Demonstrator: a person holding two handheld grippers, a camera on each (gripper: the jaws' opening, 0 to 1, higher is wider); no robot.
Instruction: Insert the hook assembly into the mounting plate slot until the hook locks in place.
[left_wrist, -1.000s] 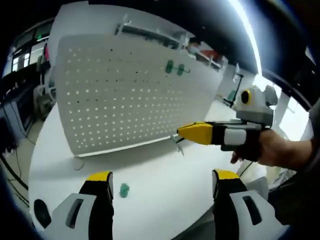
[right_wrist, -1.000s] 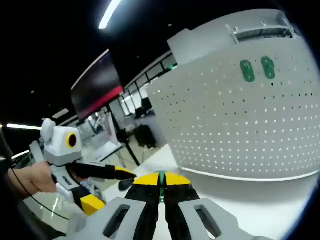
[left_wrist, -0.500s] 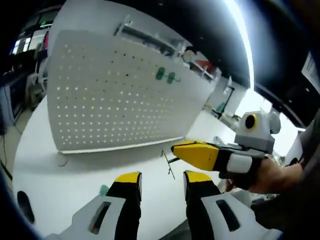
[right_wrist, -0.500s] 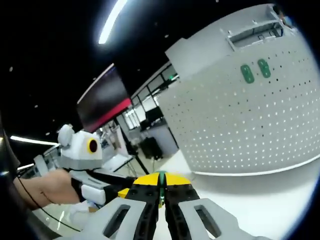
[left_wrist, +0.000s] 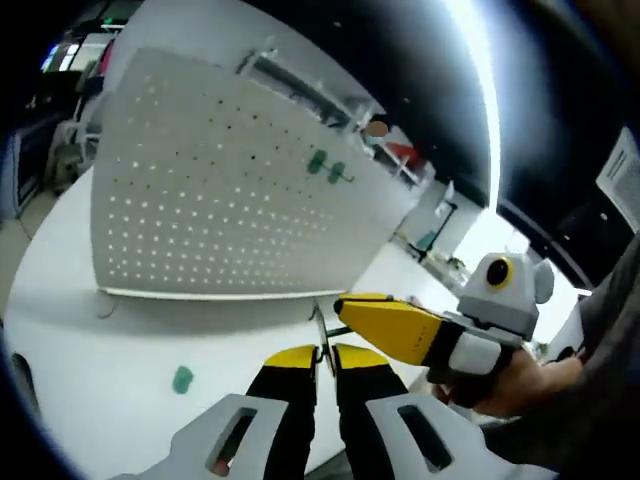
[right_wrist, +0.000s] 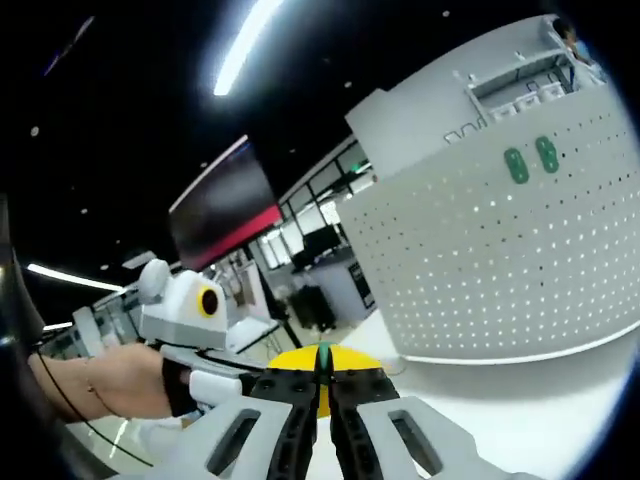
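Pegboard (left_wrist: 210, 210) white, perforated, upright on white table (left_wrist: 90, 380); two green plugs (left_wrist: 326, 165) at 1 o'clock. Left gripper (left_wrist: 325, 357) and right gripper (right_wrist: 322, 377) both pinch thin wire hook (left_wrist: 320, 335). Green piece (left_wrist: 182, 378) lies at 8 o'clock.

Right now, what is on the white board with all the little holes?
Two green pieces sit side by side high on the pegboard. The board hides whatever is behind it.

Pegboard (left_wrist: 220, 200) upright on table (left_wrist: 90, 360)

Left hand-held gripper (left_wrist: 326, 357) now closed on hook (left_wrist: 319, 328)
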